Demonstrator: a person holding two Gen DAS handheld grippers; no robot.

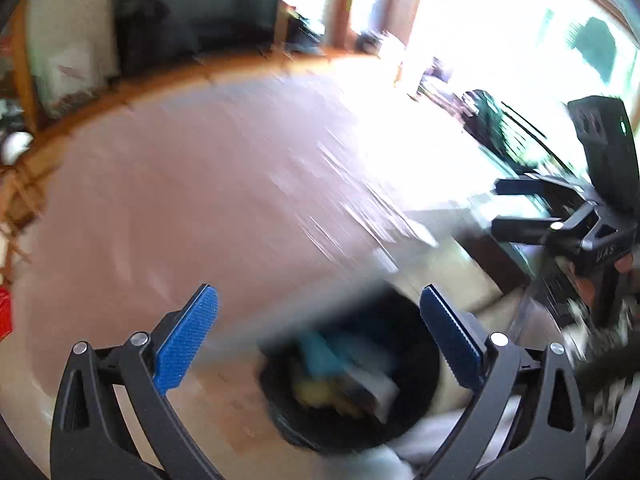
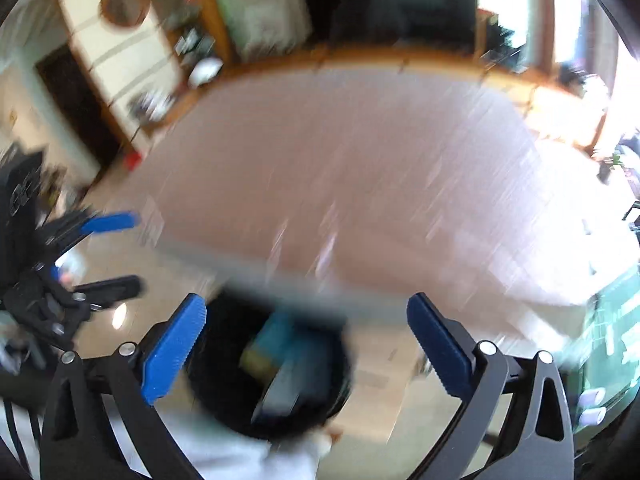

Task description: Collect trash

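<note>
Both views are motion-blurred. A black round bin (image 1: pixel 352 376) stands on the floor below my left gripper (image 1: pixel 320 336), which is open and empty. Inside it lie blurred teal, yellow and white pieces of trash (image 1: pixel 340 376). The same bin (image 2: pixel 272 372) shows in the right wrist view, between the fingers of my right gripper (image 2: pixel 306 344), which is open and empty above it. The right gripper (image 1: pixel 496 206) also shows at the right of the left wrist view, jaws apart. The left gripper (image 2: pixel 136 248) shows at the left of the right wrist view, also open.
A large pinkish rug (image 1: pixel 200 184) covers the floor ahead. A dark TV (image 1: pixel 200 16) on a wooden unit stands at the far wall. A glass-topped table (image 2: pixel 612 328) is at the right. A white cloth or garment (image 2: pixel 240 456) lies beside the bin.
</note>
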